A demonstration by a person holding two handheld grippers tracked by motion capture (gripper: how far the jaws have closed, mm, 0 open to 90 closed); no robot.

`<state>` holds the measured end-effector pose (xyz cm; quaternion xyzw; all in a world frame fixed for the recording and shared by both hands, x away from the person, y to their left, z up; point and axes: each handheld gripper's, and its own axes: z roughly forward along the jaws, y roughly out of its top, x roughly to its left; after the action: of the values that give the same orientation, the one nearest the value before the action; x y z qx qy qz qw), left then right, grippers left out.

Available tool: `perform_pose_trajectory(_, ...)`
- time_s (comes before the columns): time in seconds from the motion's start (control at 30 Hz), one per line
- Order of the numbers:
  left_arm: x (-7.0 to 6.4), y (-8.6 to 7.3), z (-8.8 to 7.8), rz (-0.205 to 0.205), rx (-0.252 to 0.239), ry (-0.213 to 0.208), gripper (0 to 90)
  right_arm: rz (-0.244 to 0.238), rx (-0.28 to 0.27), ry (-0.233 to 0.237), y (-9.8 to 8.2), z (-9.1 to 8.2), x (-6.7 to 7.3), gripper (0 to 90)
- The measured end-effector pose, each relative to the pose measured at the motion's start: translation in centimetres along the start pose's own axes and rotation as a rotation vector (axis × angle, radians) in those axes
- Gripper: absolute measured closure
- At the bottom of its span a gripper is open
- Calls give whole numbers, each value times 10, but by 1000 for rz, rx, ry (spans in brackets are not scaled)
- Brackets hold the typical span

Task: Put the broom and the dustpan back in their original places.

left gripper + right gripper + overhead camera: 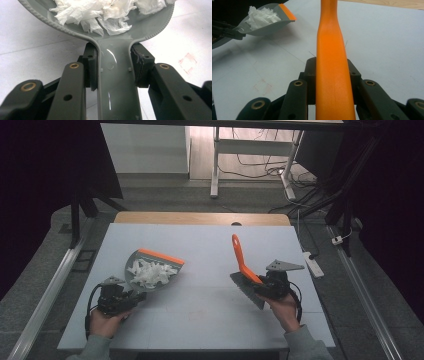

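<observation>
Dustpan loaded in the left tongs, brush in the right, both clenched on their handles.

The left tongs (131,299) grip the grey dustpan (150,270) by its smooth, glossy plastic handle, pads pressing on both sides of it; the pan fans out toward 1 o'clock from them, its ribbed rim ending in an orange lip, and it carries a heap of torn white paper scraps (150,273) (soft, crinkled, light enough to spill if the pan tips). The right tongs (261,287) clamp the brush (242,265) by its matte orange handle, whose long axis runs up toward 11 o'clock, grey bristle head low by the tongs. From the brush the dustpan lies at 9 o'clock across the pale counter (205,245), well apart; the left hand is nearer.
</observation>
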<state>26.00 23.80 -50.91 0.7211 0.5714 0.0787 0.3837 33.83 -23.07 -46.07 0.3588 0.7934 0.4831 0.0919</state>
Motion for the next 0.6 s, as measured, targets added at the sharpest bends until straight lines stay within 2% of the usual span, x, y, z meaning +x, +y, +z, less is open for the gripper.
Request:
perform_pose_trajectory(0.17, -1, -2, 4, -42, -8, 38, 616, 4, 5, 5, -2, -1, 0, 706)
perform_pose_trajectory(0.37, 2, -3, 10, -73, -3, 54, 616, 9, 5, -2, -3, -4, 0, 706)
perform_pose_trajectory(0.6, 10, -6, 10, -107, -13, 77, 616, 17, 11, -10, -6, -4, 0, 706)
